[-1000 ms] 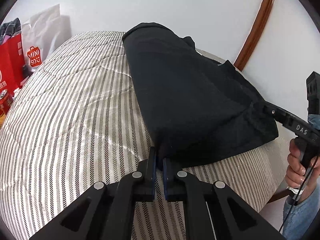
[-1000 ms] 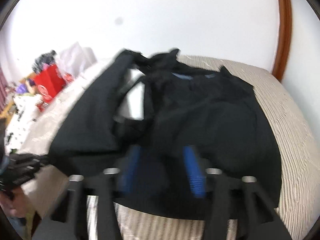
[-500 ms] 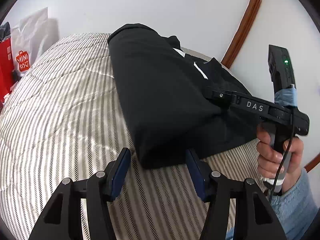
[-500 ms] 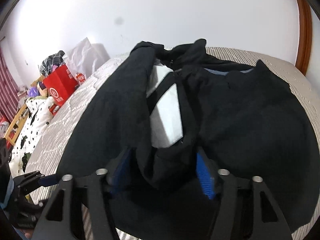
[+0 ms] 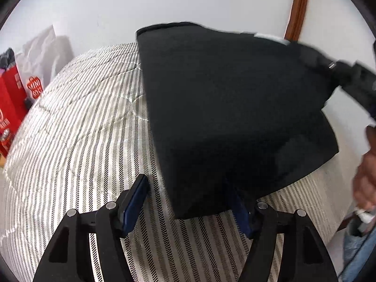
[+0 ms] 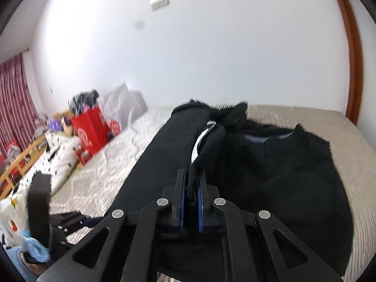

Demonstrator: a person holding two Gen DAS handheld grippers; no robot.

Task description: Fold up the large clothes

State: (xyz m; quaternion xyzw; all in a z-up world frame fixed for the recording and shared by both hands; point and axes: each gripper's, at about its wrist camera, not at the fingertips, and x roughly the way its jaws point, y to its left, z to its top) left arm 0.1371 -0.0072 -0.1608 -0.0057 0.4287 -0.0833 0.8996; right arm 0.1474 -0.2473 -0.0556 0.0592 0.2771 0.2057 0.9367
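**A:** Where does the black garment (image 5: 230,108) lie?

**B:** Across a bed with a striped quilt (image 5: 82,127), one long part folded over the rest, a white stripe showing in the fold. Its near corner lies between the fingers of the left gripper (image 5: 188,202).

**A:** Is that gripper holding it?

**B:** No. Its jaws are opening, and the blue pads stand apart on either side of the corner without pressing on it.

**A:** And the right gripper (image 6: 191,188)?

**B:** Its jaws are closing, pinched on a bunched fold of the black cloth, which rises taut from the bed toward the pads.

**A:** What lies beyond the bed?

**B:** A red shopping bag (image 6: 90,130) and a white bag (image 6: 122,108) against a pale wall, with a curved wooden frame (image 6: 352,54) at the right.
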